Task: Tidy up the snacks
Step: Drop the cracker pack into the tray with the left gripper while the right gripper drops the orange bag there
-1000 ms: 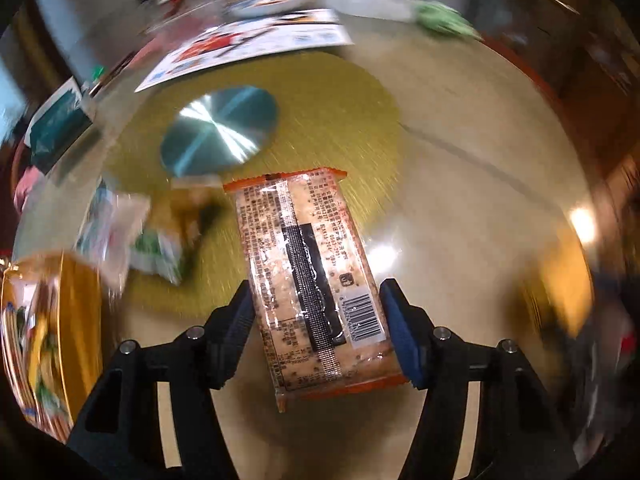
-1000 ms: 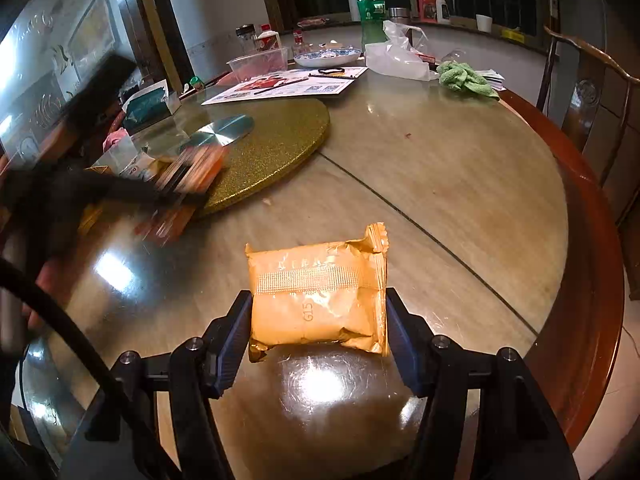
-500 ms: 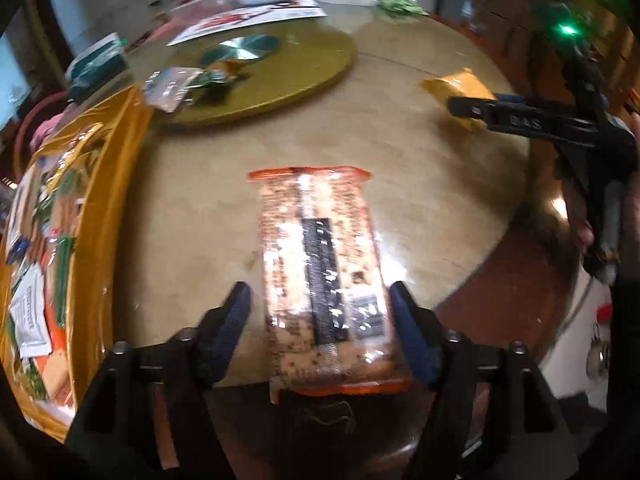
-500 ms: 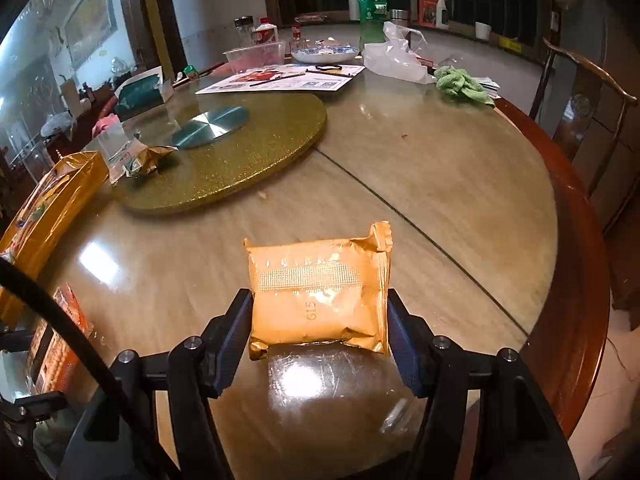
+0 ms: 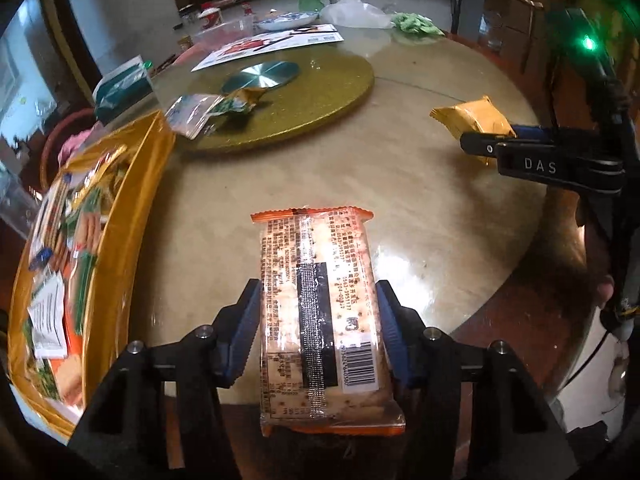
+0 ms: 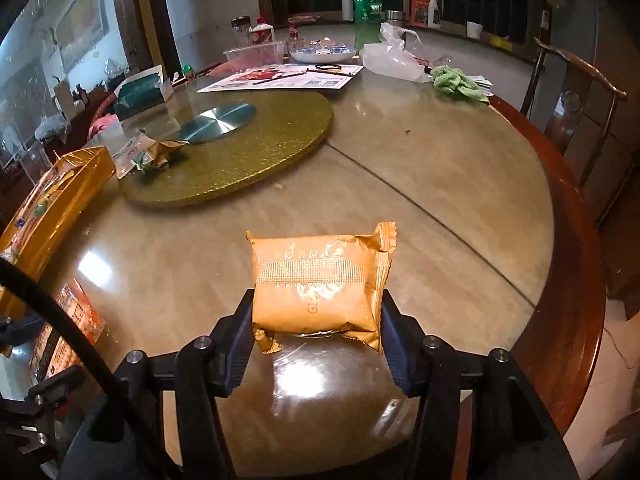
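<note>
My left gripper (image 5: 318, 304) is shut on a long clear cracker pack (image 5: 320, 304) with orange ends, held above the near edge of the round table. My right gripper (image 6: 318, 312) is shut on a gold-orange snack pouch (image 6: 320, 280), held just above the table; the pouch also shows in the left wrist view (image 5: 472, 120). A gold box (image 5: 132, 208) with several snack packs inside stands at the left, and shows in the right wrist view (image 6: 60, 196). Loose wrappers (image 5: 216, 108) lie on the turntable's near-left edge.
A gold glitter turntable (image 6: 256, 152) with a silver disc (image 6: 218, 118) sits mid-table. Papers (image 6: 280, 76), a plastic bag (image 6: 394, 56), a green cloth (image 6: 456, 82), bottles and a dish stand at the back. A wooden chair (image 6: 576, 100) stands right.
My left gripper has pulled back from the turntable toward the table's near edge with the cracker pack. The right gripper with its pouch has barely moved.
</note>
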